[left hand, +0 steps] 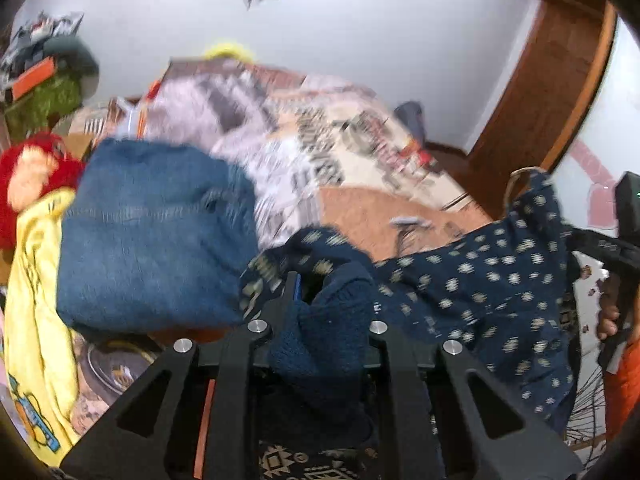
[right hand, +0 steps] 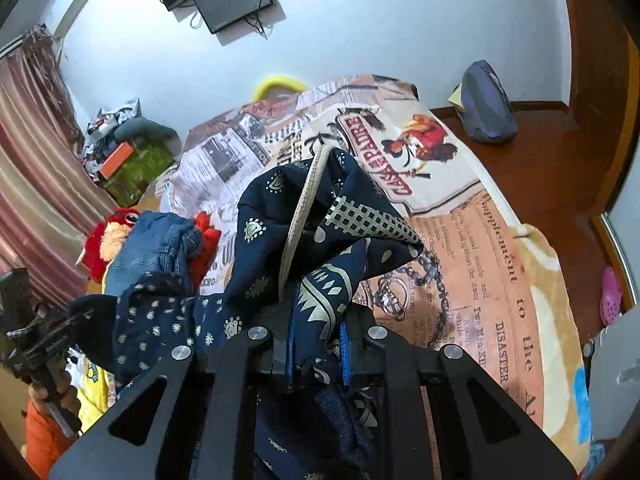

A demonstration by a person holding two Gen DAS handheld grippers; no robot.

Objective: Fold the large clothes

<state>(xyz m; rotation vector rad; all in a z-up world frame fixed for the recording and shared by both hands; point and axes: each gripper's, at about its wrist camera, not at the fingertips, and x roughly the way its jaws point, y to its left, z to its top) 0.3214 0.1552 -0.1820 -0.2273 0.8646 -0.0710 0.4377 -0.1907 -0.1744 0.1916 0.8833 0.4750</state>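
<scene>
Navy patterned garment (right hand: pixel 320 232) fills our view, pinched by both our left gripper (left hand: pixel 316 300) and right gripper (right hand: pixel 316 344), stretched above the printed blanket (right hand: pixel 460 240) beside folded jeans (left hand: pixel 152 232).

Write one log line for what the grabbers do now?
left gripper: shut on navy patterned cloth garment | right gripper: shut on garment | garment: lifted above printed bedspread

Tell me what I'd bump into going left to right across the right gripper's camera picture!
Pink curtain → red plush toy → blue jeans → navy patterned garment → newspaper-print blanket → pink clog.
</scene>
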